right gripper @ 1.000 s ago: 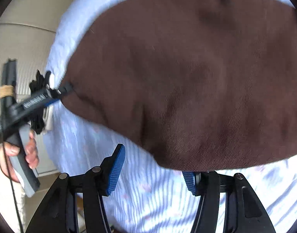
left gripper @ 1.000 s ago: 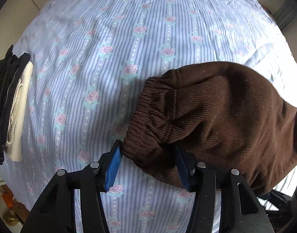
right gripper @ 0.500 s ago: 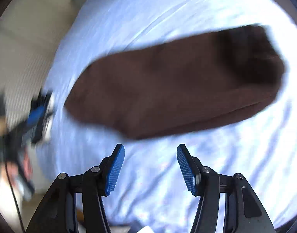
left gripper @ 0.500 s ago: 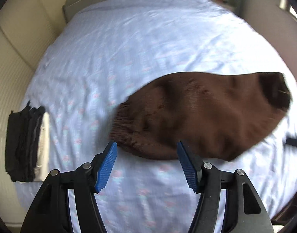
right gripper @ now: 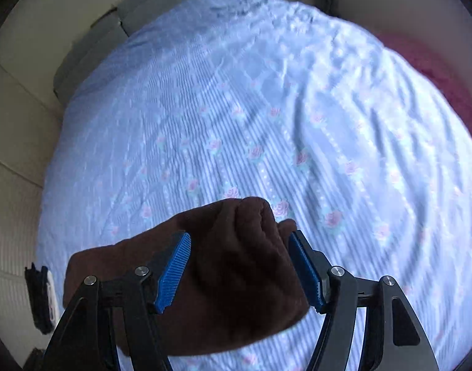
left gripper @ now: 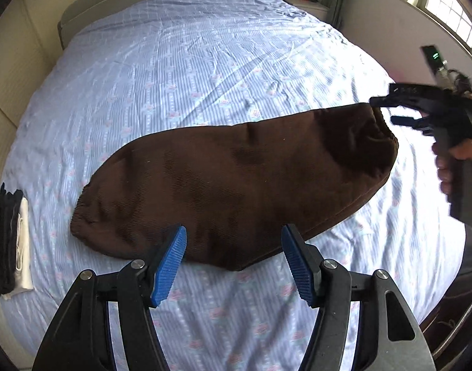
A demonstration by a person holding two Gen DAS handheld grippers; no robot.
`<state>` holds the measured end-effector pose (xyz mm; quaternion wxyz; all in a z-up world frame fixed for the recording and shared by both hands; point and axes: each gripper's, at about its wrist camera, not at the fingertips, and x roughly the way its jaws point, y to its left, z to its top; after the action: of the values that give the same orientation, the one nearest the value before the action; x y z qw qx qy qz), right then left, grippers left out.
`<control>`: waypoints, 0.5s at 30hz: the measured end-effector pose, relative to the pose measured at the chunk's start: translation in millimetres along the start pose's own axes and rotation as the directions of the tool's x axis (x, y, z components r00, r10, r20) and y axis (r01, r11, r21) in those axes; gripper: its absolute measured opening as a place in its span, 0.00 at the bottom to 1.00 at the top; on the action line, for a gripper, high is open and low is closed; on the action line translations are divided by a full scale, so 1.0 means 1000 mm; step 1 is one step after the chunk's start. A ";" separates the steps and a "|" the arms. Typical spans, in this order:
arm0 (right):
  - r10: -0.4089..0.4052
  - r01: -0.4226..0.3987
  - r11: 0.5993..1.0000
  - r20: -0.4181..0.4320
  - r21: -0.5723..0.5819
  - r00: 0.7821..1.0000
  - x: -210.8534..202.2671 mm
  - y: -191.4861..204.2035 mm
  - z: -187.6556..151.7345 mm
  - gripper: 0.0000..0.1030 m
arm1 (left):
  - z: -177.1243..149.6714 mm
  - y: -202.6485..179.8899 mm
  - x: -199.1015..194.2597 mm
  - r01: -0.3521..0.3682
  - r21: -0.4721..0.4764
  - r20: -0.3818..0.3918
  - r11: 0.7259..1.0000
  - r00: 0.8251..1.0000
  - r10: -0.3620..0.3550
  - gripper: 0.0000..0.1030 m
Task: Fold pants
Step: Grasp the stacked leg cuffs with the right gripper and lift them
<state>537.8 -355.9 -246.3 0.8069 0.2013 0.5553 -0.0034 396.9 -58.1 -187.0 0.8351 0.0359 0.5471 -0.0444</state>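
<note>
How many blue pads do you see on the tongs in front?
2. In the left wrist view, one blue pad is on the left finger and the other on the right, both above the brown pants.

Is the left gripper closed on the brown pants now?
No, the left gripper stands open above the brown pants, gripping no cloth.

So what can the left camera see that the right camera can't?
Only the left wrist view shows the window, the person's hand and the whole length of the brown pants. Only the right wrist view shows the pants' end close up between the open right hand-held gripper. Both show the flowery bedsheet and the folded clothes stack.
</note>
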 end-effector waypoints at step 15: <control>0.225 -0.159 0.923 -0.155 0.351 0.962 0.076 -0.104 -0.035 0.66 | 0.017 -0.045 0.031 -0.024 0.062 -0.079 0.998 0.996 0.029 0.61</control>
<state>511.9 -423.7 -358.0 0.6999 0.3886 0.5993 0.0012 419.7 -106.2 -209.0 0.8116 0.0703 0.5779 -0.0487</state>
